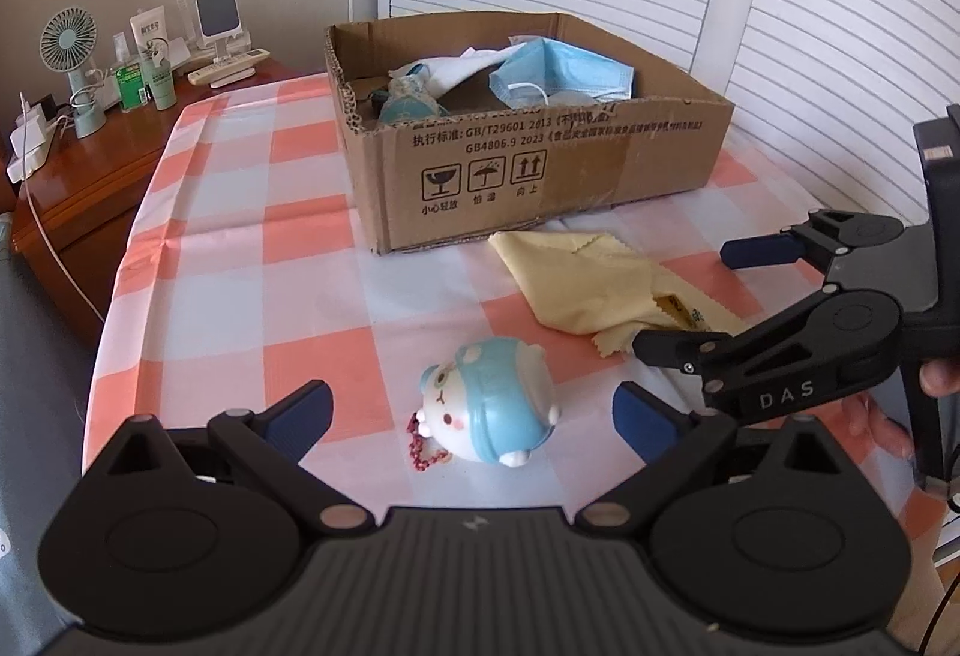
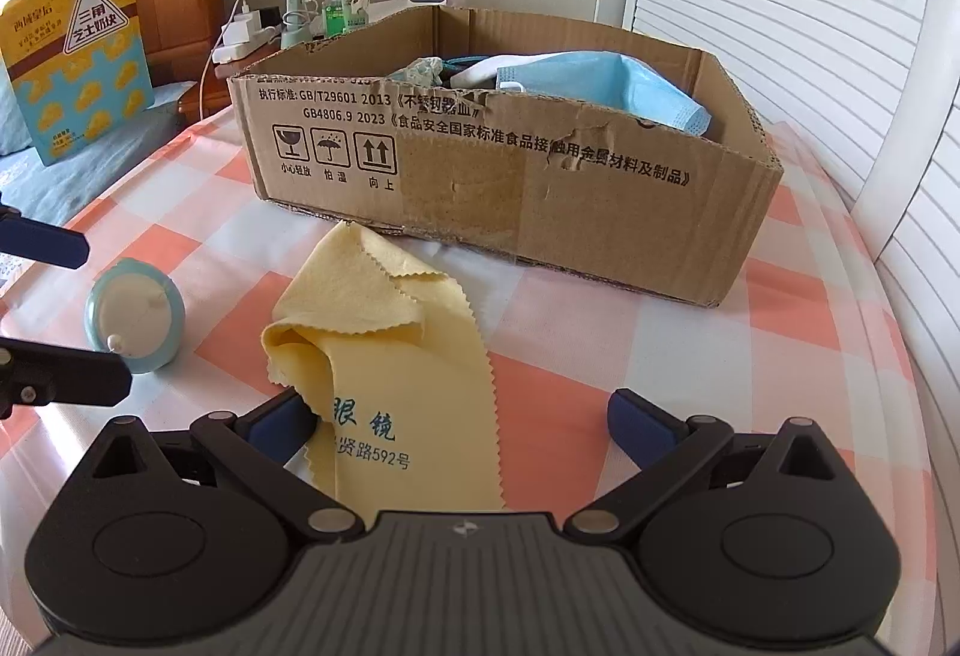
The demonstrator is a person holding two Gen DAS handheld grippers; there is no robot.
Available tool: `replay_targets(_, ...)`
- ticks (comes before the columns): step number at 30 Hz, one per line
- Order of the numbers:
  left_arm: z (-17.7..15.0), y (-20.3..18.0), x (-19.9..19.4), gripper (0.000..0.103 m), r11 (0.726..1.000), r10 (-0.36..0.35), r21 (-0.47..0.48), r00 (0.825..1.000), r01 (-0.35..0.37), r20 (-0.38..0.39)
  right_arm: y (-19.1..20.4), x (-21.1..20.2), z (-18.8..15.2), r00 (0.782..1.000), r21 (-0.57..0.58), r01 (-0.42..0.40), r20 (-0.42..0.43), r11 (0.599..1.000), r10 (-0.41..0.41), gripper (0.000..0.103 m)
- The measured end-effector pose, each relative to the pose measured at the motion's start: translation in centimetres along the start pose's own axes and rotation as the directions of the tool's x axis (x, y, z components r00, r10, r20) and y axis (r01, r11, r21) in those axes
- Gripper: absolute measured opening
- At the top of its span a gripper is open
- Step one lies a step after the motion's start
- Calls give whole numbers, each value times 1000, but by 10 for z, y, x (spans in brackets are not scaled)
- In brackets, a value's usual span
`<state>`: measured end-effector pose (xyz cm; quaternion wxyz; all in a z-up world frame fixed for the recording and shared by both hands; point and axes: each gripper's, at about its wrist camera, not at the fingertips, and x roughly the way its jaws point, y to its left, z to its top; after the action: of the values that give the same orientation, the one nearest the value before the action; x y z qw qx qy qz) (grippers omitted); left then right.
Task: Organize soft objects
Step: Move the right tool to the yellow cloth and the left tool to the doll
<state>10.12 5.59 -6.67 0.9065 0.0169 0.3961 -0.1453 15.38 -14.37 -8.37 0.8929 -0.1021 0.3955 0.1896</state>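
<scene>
While the cardboard box (image 1: 528,158) at upper centre of both views already holds a blue face mask (image 2: 606,83) and some crumpled white and teal items, two soft objects remain outside it on the checked tabletop (image 1: 240,248). I judge the task partly done, perhaps past halfway.

The plush toy (image 1: 489,404), white with blue trim and a small red chain, lies on its side at lower centre of the left wrist view. The left claw (image 1: 474,419) stands wide apart, its blue pads flanking the toy without touching it. No grip is made.

The yellow cloth (image 2: 396,350), a pinked-edge lens cloth printed with blue characters, lies crumpled at centre of the right wrist view, its far corner just beside the box's near wall. The right claw (image 2: 468,425) is also spread apart; its left pad touches the cloth's folded edge, its right pad is clear of it. Nothing is clamped.

Outstanding, by my assessment: both the toy and the cloth need grasping and moving into the box. The cloth's loose folds may slip from a partial pinch.

A snack bag (image 2: 78,56) stands at upper left of the right wrist view, apart from the work.
</scene>
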Motion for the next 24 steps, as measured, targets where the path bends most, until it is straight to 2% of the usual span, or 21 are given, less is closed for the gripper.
replay_targets(2, 3, 0, 4, 97, 1000, 2, -5, 1000, -2, -3, 0, -1, -1, 1000, 0, 0, 6, 1000, 0, 103)
replay_targets(6, 5, 2, 8, 83, 1000, -23, -19, 1000, 23, -5, 0, -2, -2, 1000, 2, 1, 13, 1000, -1, 103)
replay_targets(10, 4, 4, 11, 75, 998, -41, -47, 999, 41, -9, 0, -2, -2, 1000, 3, 2, 13, 1000, -3, 103)
replay_targets(12, 3, 6, 14, 67, 997, -51, -66, 999, 50, -19, 0, -2, -2, 1000, 3, 3, 13, 1000, -3, 103)
replay_targets(17, 1, 6, 19, 54, 995, -53, -84, 998, 50, -44, 0, -2, -2, 1000, 2, 3, 15, 1000, -3, 103)
replay_targets(24, -3, 7, 15, 52, 995, -46, -91, 998, 42, -40, 6, -3, 1, 999, -24, -28, -21, 999, 28, 103)
